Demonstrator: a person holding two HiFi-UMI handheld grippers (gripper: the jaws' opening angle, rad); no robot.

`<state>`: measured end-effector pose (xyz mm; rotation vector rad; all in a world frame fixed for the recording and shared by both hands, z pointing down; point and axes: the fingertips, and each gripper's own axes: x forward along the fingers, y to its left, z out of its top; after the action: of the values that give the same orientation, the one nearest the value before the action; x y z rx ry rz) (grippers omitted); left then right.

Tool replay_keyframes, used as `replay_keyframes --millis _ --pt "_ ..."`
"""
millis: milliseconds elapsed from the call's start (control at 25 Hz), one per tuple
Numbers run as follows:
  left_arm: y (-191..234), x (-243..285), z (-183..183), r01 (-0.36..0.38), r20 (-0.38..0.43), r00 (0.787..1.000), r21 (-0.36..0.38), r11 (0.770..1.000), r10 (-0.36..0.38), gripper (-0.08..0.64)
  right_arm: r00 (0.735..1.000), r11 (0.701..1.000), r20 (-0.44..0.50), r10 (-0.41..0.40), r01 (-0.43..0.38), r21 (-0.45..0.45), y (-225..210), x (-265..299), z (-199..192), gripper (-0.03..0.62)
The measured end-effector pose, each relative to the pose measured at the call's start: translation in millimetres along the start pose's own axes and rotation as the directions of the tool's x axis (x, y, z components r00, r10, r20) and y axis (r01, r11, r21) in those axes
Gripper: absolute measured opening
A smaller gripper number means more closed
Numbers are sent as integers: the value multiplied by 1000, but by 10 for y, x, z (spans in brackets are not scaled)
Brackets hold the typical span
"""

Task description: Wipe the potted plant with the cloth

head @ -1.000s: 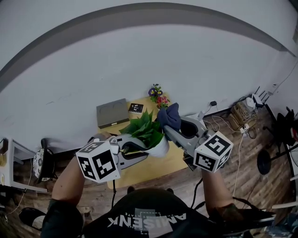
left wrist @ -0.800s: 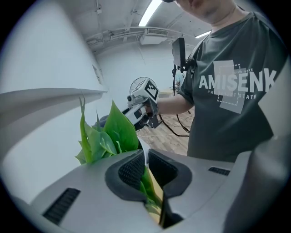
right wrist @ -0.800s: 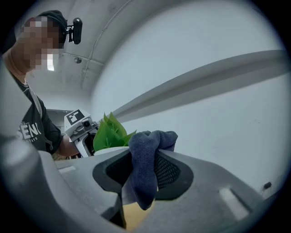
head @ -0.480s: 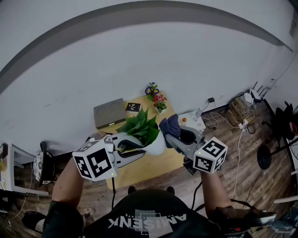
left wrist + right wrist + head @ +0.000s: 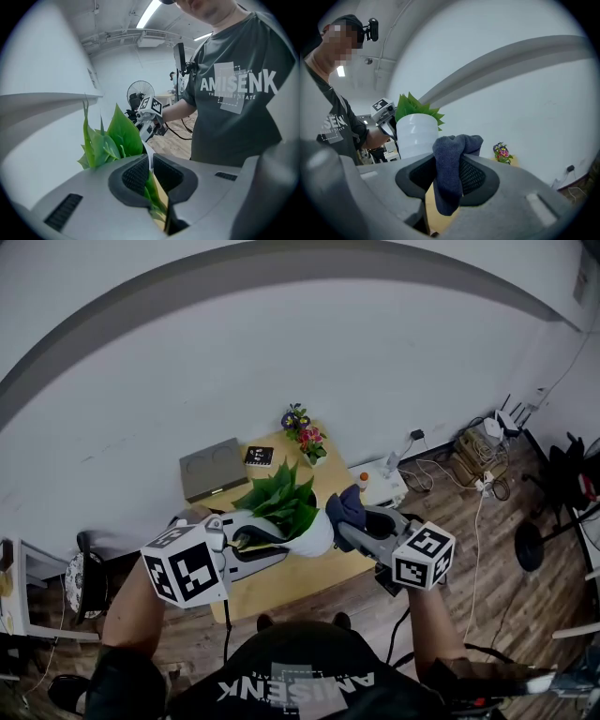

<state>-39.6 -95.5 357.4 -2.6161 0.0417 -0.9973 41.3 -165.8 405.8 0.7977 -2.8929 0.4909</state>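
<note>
The potted plant has broad green leaves (image 5: 281,502) in a white pot (image 5: 317,535) and is held up over the wooden table (image 5: 281,582). My left gripper (image 5: 248,542) is shut on the pot's rim (image 5: 149,161), with leaves (image 5: 110,138) rising just beyond the jaws. My right gripper (image 5: 349,519) is shut on a dark blue cloth (image 5: 345,504), bunched between its pads (image 5: 474,176). The cloth (image 5: 452,164) sits close to the pot's right side; in the right gripper view the white pot (image 5: 417,133) stands just behind it. Whether cloth and pot touch is unclear.
On the table's far part lie a grey flat box (image 5: 214,468), a small black item (image 5: 260,456) and a little pot of coloured flowers (image 5: 305,435). A white box (image 5: 384,486) and cables (image 5: 473,465) are on the wood floor to the right. A white wall runs behind.
My right gripper has come down with the cloth, from the height of the leaves to beside the pot's right wall. The left gripper keeps its hold on the pot, almost still.
</note>
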Motion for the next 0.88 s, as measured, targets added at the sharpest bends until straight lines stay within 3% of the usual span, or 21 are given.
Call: replay_keyframes --millis 200,520,680,880 --pt "-141 -15 65 66 26 997 78 995 -68 29 999 1000 54 -2 3 -9 -73 -66 278 132" --pt "-238 50 134 84 -26 996 146 986 -81 29 976 983 149 159 -143 -116 270 -30 1040 132" --pt "-261 39 183 69 -24 998 158 985 -66 29 968 969 122 220 -202 -141 381 74 1079 132" --pt "-267 -15 177 47 -32 999 158 986 -43 29 964 968 105 244 -235 -89 358 138 916 132"
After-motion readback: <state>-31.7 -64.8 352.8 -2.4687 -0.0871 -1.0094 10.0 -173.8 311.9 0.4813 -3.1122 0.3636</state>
